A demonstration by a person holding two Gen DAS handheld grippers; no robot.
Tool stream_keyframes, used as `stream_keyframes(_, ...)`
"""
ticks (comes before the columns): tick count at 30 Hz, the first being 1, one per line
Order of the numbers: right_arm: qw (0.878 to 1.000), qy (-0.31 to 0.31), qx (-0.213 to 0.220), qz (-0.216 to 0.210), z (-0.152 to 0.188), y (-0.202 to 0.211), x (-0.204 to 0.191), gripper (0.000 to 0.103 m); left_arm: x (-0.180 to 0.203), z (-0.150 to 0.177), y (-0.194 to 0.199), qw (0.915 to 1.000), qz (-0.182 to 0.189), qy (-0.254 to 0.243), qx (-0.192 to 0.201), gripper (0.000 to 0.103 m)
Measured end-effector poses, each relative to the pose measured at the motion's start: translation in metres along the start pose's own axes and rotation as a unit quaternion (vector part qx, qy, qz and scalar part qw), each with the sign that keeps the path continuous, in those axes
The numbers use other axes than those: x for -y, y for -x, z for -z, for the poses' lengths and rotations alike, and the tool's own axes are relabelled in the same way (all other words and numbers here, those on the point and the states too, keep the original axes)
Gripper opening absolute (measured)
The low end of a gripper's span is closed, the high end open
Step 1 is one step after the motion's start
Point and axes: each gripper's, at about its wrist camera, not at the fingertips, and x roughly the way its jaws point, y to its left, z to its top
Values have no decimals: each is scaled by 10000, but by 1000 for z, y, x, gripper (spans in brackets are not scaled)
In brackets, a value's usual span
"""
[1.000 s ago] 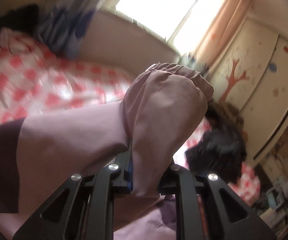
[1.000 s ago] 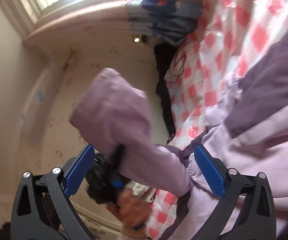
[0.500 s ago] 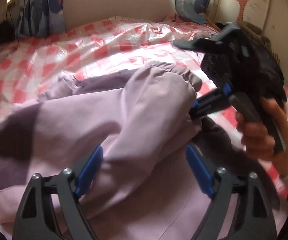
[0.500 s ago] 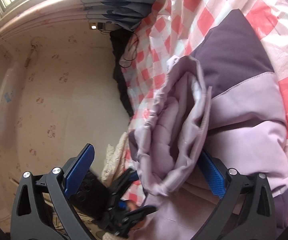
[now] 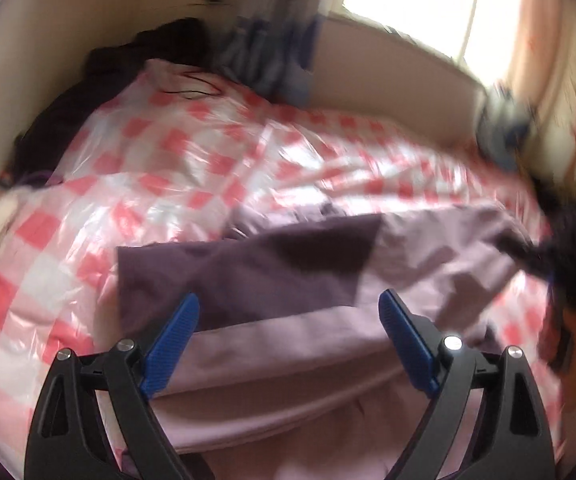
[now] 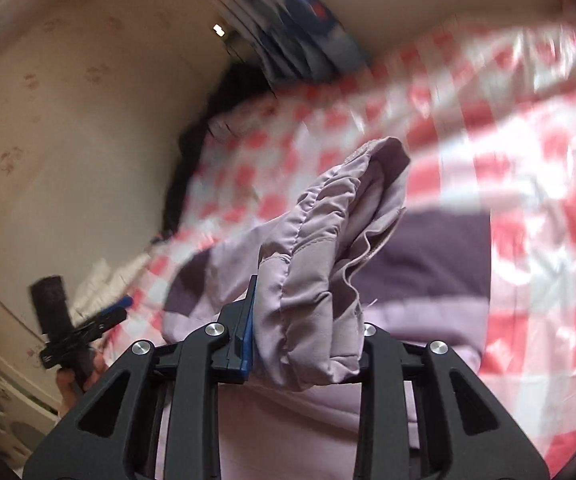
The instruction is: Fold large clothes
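Sleeve fold, lilac jacket on checked bed cover

Jacket (image 5: 288, 340) is spread across the near part of the pink-and-white checked bed cover (image 5: 168, 152), its dark purple panel (image 5: 248, 276) lying toward the middle of the bed. Elasticated sleeve cuff (image 6: 327, 248) is seen pinched in the right gripper (image 6: 303, 344), jaws clamped tight on the bunched fabric and the cuff raised clear of the jacket body. Left gripper (image 5: 288, 332) is held above the jacket with jaws spread wide; nothing is gripped. Both views are motion-blurred, so the finer creases cannot be read.

Step in hand is judged to be laying the sleeve across the jacket body. For a clean result, the cuff should be carried low and straight over the panel, with tension kept so the sleeve lands flat. The body could be pinned by the free left gripper near the shoulder, lest the slippery fabric be dragged on the glossy cover.
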Motion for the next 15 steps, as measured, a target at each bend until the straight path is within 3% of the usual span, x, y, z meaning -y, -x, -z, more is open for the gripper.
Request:
stream_keyframes(1,9997,84,243,-8,-4,11,-4,26,-10,-2,4,9998,29,174,127,88)
stream_keyframes(3,9995,8,290,103,-5,13,5,26,-23,-3,-2,9992,-16,341,188,89)
stream_keyframes(6,9976,-283,-150,616,15,-13,45,26,-31,5,-37,9988,-151,437,-153,89)
stream_keyframes(9,9906,-811,-668,876,48,-39,95,27,-36,26,-87,9947,-653,294,-742,89)
stream_keyframes(11,9877,-1180,-802,644,62,-40,116,36,-40,40,-112,9898,-935,137,-1069,89)
stream_keyframes(13,9859,-1414,-770,457,64,-28,124,51,-37,42,-108,9886,-1121,-37,-1006,89)
stream_keyframes(15,9851,-1303,-619,933,55,-5,122,64,-29,34,-87,9903,-1247,-187,-590,89)
